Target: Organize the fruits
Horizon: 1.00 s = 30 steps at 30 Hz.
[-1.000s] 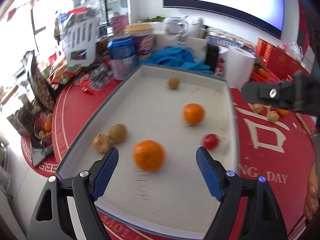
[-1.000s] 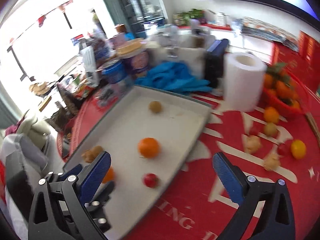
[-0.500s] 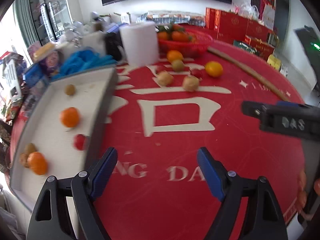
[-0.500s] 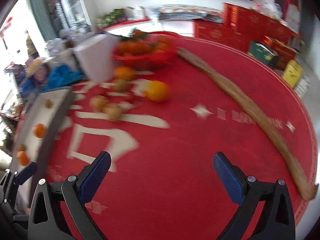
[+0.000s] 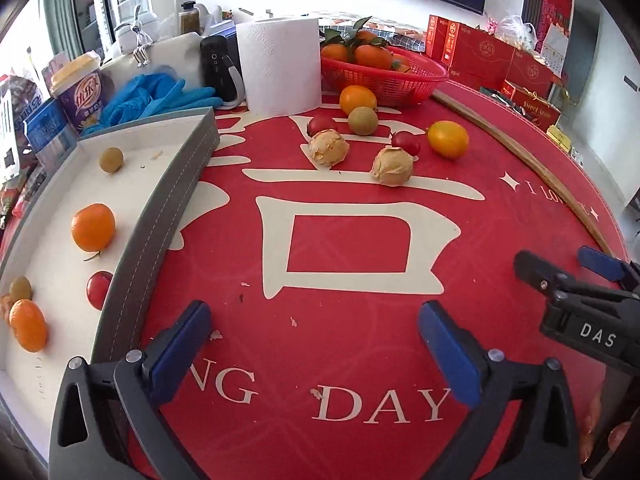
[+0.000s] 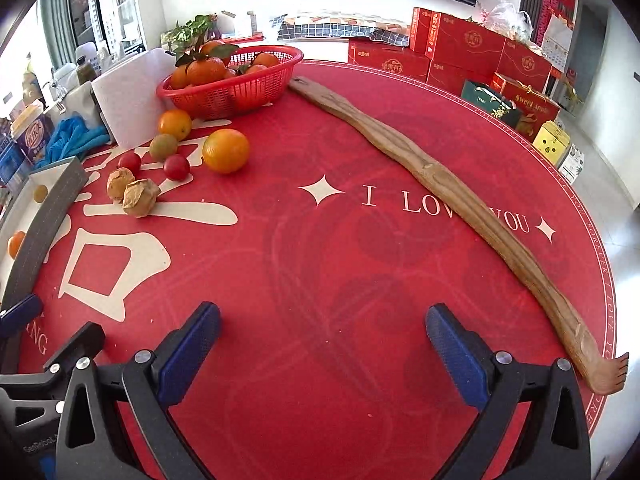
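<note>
A white tray with a grey wall (image 5: 176,200) lies at the left and holds two oranges (image 5: 93,227), a red tomato (image 5: 98,290) and small green fruits (image 5: 111,159). Loose fruit sits on the red cloth further back: an orange (image 5: 358,99), a yellow-orange one (image 5: 448,139), a green one (image 5: 362,121), two cherry tomatoes (image 5: 406,143) and two beige wrinkled fruits (image 5: 329,147). My left gripper (image 5: 314,316) hovers over bare cloth, its jaws opening with nothing between them. Beside it, my right gripper (image 6: 324,314) is open and empty.
A red basket (image 5: 384,80) of leafy oranges stands behind the loose fruit, next to a paper towel roll (image 5: 280,66). Blue gloves (image 5: 156,94) and a cup (image 5: 80,96) crowd the tray's far end. A long wooden back scratcher (image 6: 440,184) curves along the table's right side.
Both grippers swung right, from over the tray to over the red cloth. The left jaws have spread wider. An orange that lay between the left fingers now rests in the tray.
</note>
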Each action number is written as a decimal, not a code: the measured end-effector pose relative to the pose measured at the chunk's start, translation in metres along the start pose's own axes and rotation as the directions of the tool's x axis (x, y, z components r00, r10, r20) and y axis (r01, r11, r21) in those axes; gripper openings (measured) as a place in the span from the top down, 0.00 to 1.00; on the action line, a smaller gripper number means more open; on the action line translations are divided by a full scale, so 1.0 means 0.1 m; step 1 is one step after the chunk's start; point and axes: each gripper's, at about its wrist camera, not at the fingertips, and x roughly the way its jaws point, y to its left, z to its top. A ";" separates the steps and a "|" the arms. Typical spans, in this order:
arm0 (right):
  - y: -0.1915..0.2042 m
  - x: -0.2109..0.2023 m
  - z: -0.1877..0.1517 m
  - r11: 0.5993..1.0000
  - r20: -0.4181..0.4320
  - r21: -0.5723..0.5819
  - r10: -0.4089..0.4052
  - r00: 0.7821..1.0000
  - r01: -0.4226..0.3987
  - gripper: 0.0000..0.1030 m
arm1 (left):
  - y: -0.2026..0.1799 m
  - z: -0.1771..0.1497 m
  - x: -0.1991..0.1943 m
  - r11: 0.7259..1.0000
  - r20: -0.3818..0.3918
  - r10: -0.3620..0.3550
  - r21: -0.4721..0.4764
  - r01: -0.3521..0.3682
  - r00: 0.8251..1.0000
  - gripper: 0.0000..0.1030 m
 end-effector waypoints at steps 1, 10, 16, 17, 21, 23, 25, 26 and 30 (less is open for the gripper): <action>0.00 0.01 -0.01 1.000 0.001 0.000 0.000 1.000 0.000 0.00 | 0.00 0.00 0.00 1.000 0.000 0.000 0.000 0.000 1.000 0.00; 0.00 0.03 -0.02 1.000 0.003 0.003 -0.002 1.000 0.002 0.00 | 0.00 0.00 0.01 1.000 0.000 0.001 0.000 -0.001 1.000 0.00; -0.01 0.03 -0.02 1.000 0.003 0.002 -0.002 1.000 0.002 0.00 | 0.00 0.01 0.00 1.000 0.000 0.001 0.000 -0.001 1.000 0.00; 0.00 0.03 -0.02 1.000 0.003 0.002 -0.002 1.000 0.002 0.00 | 0.00 0.01 0.00 1.000 0.000 0.001 0.000 -0.001 1.000 0.00; -0.01 0.03 -0.02 1.000 0.003 0.002 -0.002 1.000 0.002 0.00 | 0.00 0.01 0.01 1.000 0.000 0.001 0.000 -0.001 1.000 0.00; -0.01 0.03 -0.02 1.000 0.003 0.002 -0.002 1.000 0.002 0.00 | 0.00 0.01 0.00 1.000 0.000 0.001 0.000 -0.001 1.000 0.00; -0.01 0.03 -0.02 1.000 0.003 0.002 -0.002 1.000 0.002 0.00 | 0.00 0.01 0.00 1.000 0.000 0.001 0.000 -0.001 1.000 0.00; -0.01 0.03 -0.02 1.000 0.003 0.002 -0.002 1.000 0.002 0.00 | 0.00 0.01 0.00 1.000 0.000 0.001 0.000 -0.001 1.000 0.00; -0.01 0.03 -0.02 1.000 0.003 0.002 -0.002 1.000 0.002 0.00 | 0.00 0.01 0.00 1.000 0.000 0.001 0.000 -0.001 1.000 0.00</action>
